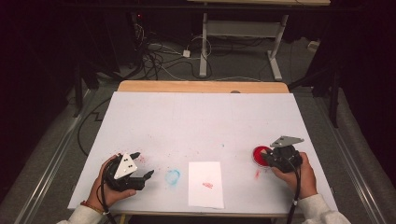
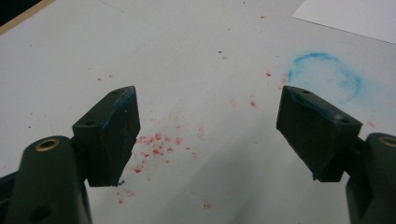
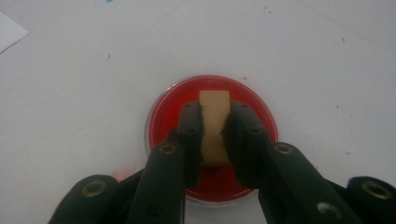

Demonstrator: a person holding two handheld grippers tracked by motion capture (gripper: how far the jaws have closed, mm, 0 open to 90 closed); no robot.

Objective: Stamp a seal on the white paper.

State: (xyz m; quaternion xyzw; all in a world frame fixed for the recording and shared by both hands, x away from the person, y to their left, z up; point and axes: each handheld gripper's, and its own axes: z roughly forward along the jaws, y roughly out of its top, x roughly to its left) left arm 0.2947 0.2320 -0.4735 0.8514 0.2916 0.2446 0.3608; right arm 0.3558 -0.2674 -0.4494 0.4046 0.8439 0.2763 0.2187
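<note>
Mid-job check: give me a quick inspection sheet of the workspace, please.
Surface: white table sheet, flecked with red specks and a blue ring smudge.
Job's things: tan stamp block over the red ink dish; white paper bearing a red mark.
Clutter: nothing seen.
Grippers: right gripper shut on the stamp block; left gripper open, empty, above the sheet.
Cables: one trails from each gripper; more lie tangled on the floor behind.
Surroundings: dark room, white desk frame beyond the table.
</note>
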